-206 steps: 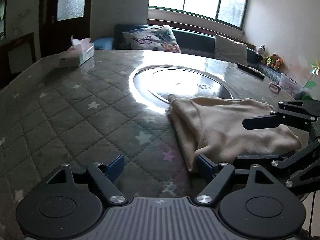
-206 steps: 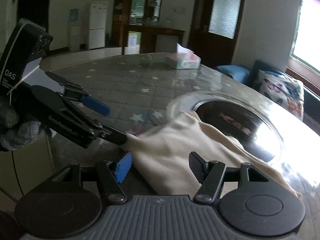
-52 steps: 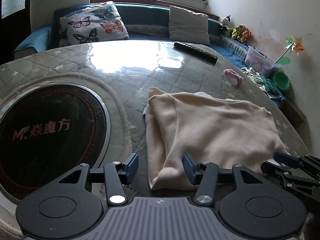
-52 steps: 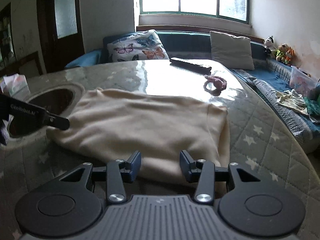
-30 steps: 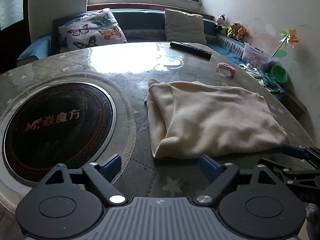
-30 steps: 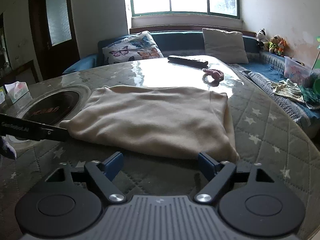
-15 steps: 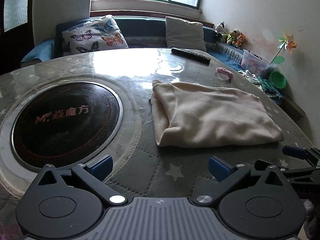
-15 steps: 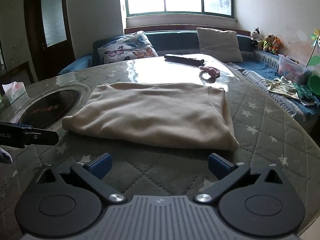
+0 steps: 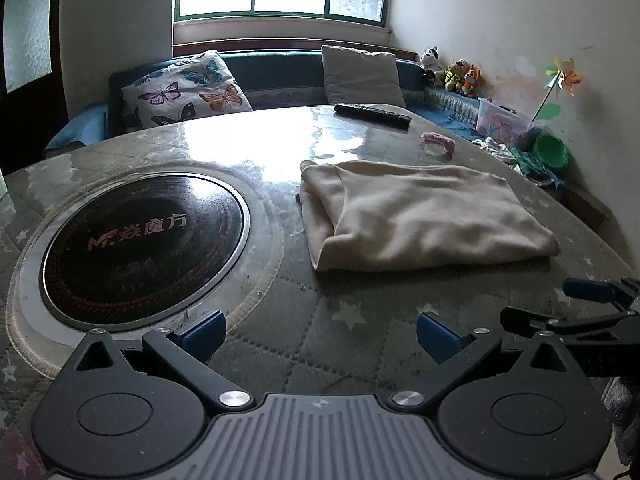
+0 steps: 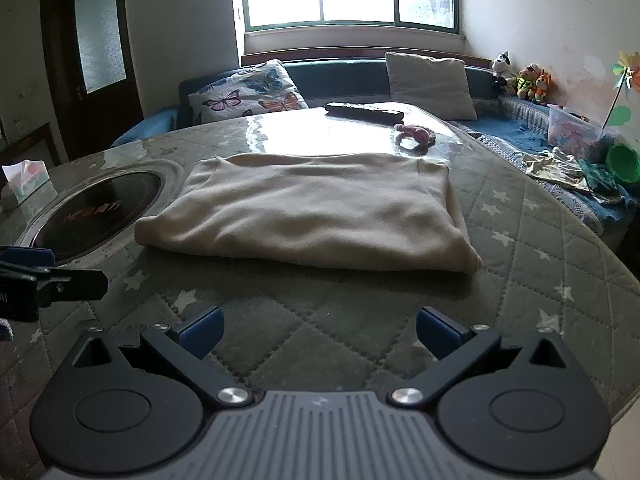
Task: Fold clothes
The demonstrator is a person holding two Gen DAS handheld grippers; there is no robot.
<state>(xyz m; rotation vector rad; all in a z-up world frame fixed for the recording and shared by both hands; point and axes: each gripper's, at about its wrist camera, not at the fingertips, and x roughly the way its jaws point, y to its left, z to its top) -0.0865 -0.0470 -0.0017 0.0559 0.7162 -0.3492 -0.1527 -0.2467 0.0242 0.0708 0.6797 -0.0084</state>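
Folded cream garment [image 10: 312, 212] flat on bench [image 10: 520, 240].
Mid-frame, well beyond left hand-held gripper [image 9: 320, 330] and right hand-held gripper [image 10: 320, 330], both just spread wide, nothing between.

Both wrist views face window across table [image 9: 360, 344] (low, close); share folded garment [image 10: 312, 216].

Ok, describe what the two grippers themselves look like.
Both match: the left gripper and right gripper have matte black linkage arms with silver pivot screws, blue pads on the fingers, round black side discs, and a ribbed grey body.
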